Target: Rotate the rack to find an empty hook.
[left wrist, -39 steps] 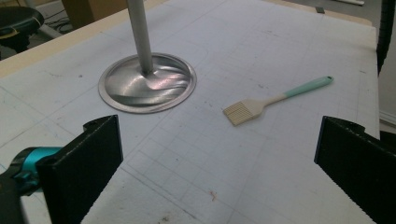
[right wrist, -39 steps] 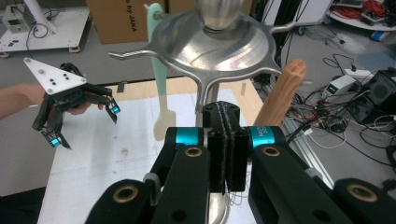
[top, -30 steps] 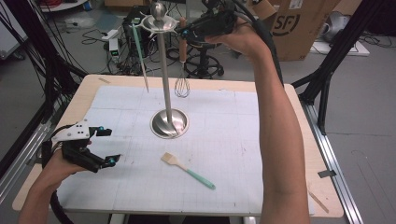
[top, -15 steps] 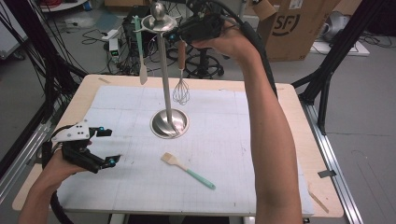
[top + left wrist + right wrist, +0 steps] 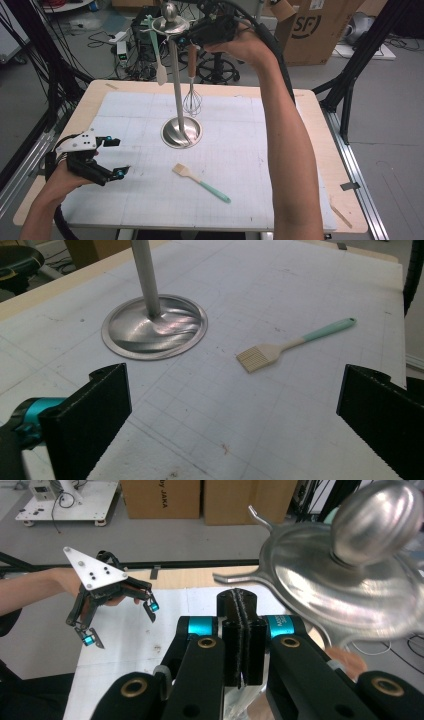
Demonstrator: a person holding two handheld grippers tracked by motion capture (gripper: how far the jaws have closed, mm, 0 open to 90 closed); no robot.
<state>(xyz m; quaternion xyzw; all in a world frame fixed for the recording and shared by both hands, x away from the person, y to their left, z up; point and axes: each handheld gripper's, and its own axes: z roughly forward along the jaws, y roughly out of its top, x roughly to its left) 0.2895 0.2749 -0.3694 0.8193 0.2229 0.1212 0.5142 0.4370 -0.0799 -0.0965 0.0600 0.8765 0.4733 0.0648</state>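
Whisk (image 5: 192, 95) now hangs on rack (image 5: 172, 26); right gripper (image 5: 189, 38) closed alongside

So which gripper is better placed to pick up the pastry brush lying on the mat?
Left. The left gripper hovers low over the mat with its jaws open, the pastry brush lying ahead between them. The right gripper is up at the stand's top, jaws closed.

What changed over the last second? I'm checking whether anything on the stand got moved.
The right gripper, jaws shut, edged left toward the stand's top disc. The hanging spatula turned and now shows its flat face. The whisk, the brush and the open left gripper stayed where they were.
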